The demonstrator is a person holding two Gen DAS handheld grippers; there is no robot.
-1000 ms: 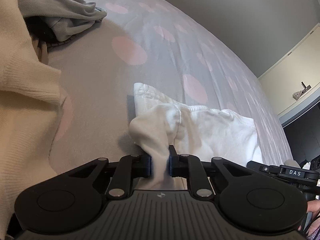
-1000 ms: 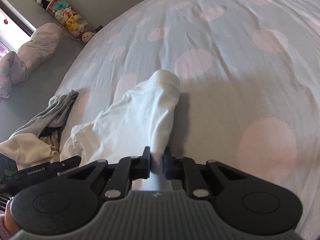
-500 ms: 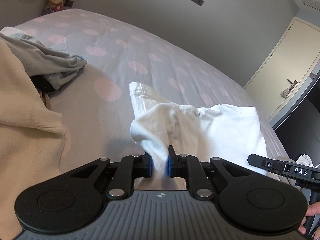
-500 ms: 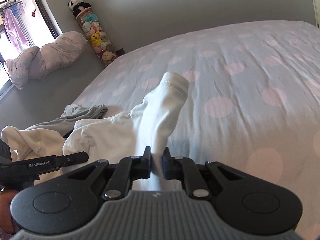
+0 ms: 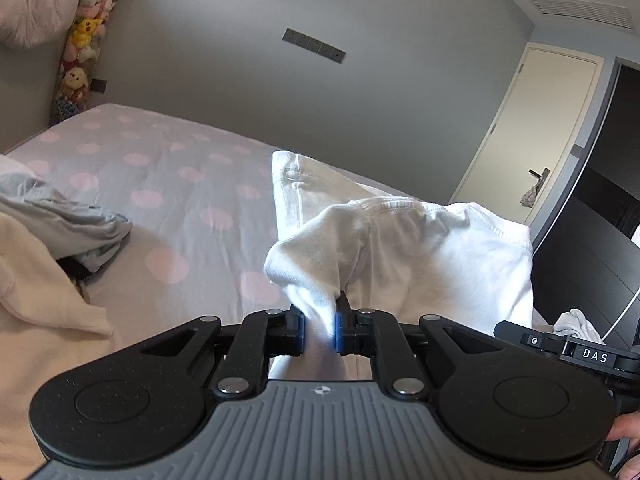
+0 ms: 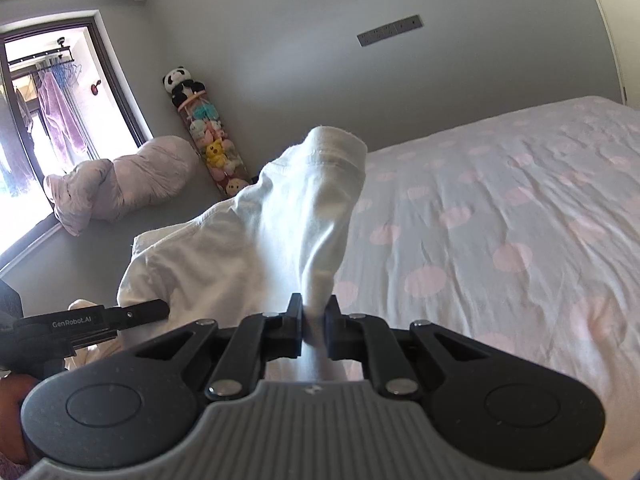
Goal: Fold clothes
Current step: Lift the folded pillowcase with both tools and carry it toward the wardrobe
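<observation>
A white garment (image 5: 420, 248) hangs in the air between both grippers, above the bed. My left gripper (image 5: 319, 334) is shut on a bunched edge of it. My right gripper (image 6: 313, 334) is shut on another edge of the same garment (image 6: 288, 216), with a hemmed end sticking up ahead of the fingers. The other gripper's body shows at the right edge of the left wrist view (image 5: 576, 354) and at the left edge of the right wrist view (image 6: 80, 324).
The bed (image 6: 500, 220) has a grey cover with pink dots. A cream knit garment (image 5: 36, 300) and a grey garment (image 5: 68, 220) lie at its left. A stuffed-toy column (image 6: 204, 140), a bundled duvet (image 6: 120, 188) and a door (image 5: 532, 128) stand around.
Both grippers have lifted and tilted up, raising the white garment off the bed. The views now show the walls instead of mostly the bedcover.
</observation>
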